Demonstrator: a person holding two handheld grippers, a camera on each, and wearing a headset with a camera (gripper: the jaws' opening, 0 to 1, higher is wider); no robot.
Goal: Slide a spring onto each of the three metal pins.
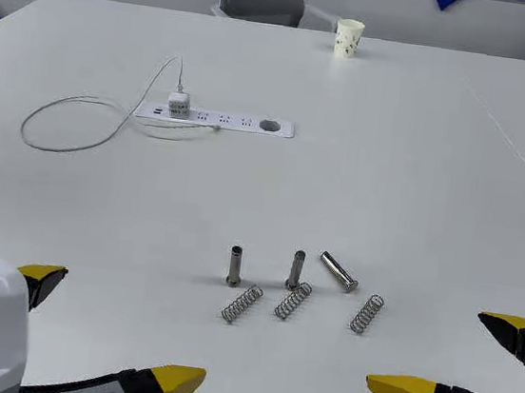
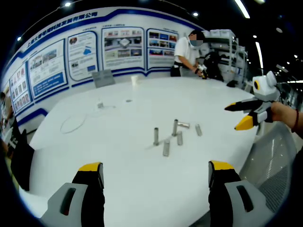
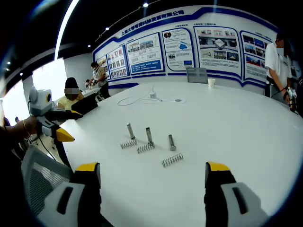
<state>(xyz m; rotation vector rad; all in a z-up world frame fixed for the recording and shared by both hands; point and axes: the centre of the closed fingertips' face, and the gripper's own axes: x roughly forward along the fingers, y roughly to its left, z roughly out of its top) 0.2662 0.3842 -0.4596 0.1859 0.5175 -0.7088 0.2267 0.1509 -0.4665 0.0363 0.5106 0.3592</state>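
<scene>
White table (image 1: 392, 155), blue-trimmed poster wall (image 3: 180, 47), left gripper (image 2: 155, 166) and right gripper (image 3: 151, 167) fingers spread, empty

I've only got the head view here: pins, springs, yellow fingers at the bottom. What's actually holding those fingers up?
Observer: A hand. The left gripper view shows it holding the right gripper.
Operator: Is anyone else in the room?
Observer: Yes, a person in a white shirt stands beyond the far edge of the table.
Operator: And the walls?
Observer: Blue-bordered poster boards line them.
</scene>
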